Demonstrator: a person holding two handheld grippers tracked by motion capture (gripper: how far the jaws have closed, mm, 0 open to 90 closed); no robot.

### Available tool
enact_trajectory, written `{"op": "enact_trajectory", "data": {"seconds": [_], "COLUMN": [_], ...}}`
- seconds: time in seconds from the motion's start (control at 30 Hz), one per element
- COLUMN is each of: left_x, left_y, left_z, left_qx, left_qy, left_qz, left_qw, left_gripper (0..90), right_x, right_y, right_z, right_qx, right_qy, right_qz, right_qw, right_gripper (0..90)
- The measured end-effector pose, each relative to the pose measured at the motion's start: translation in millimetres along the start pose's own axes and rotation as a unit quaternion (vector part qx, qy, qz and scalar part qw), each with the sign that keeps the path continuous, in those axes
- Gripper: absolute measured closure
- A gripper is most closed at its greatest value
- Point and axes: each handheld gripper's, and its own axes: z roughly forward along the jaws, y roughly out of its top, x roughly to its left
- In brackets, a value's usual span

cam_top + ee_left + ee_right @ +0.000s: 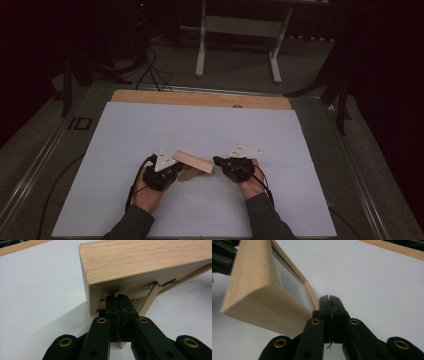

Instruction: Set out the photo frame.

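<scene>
1. Wooden frame (194,161) sits at lower centre of the high view, on the white table (150,125), between the two tools. It is tilted, one end raised.
2. Left tool (176,167), lower left of centre in the high view: in the left gripper view its jaws stand pressed together under the frame's (150,260) underside. A thin strip of something shows between the pads; a pale wooden strut (147,302) runs down behind the right jaw, and I cannot tell whether the jaws pinch it or just lie against it.
3. Right tool (217,161), lower right of centre: in the right gripper view the jaws are closed tight, tips just beside the frame's (259,290) inner edge. Whether anything of the frame is caught between them is not readable; a small frayed thread hangs below the pads.
4. Hidden or cut off:
   - The frame's glass or backing (287,282) is seen at a steep angle, contents unreadable.
   - Small dark marks on the underside (160,284) are blurred.
   - Both hands (150,192) are partly covered by the tools; sleeves run off the bottom edge.
   - The room behind the table is dark; a white stand (240,30) is cut by the top edge.
</scene>
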Motion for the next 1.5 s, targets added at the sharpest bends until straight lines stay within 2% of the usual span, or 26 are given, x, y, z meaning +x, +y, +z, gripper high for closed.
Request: {"op": "enact_trajectory", "data": {"seconds": [0.07, 0.3, 0.9, 1.5], "left_x": [0.1, 0.0, -2.1, -11.7], "left_y": [-0.1, 0.0, 3.0, 10.2], "left_z": [0.2, 0.4, -0.5, -4.2], "left_qx": [0.001, 0.001, -0.003, -0.009], "left_qy": [0.000, 0.000, -0.009, -0.022], "left_qz": [0.002, 0.001, -0.007, 0.006], "left_qw": [1.0000, 1.0000, 0.9999, 0.9997], "left_gripper": [87.5, 87.7, 88.3, 88.6], "right_x": [0.9, 3.9, 7.3, 14.6], "right_y": [1.0, 2.0, 1.5, 2.4], "right_z": [-0.6, -0.8, -3.4, -3.0], "right_qx": [-0.004, -0.005, -0.002, 0.004], "right_qy": [0.005, 0.011, 0.013, 0.019], "right_qz": [0.005, -0.004, -0.010, -0.031], "right_qw": [1.0000, 0.9999, 0.9999, 0.9993], "right_gripper": [88.9, 89.1, 89.2, 89.2]}}
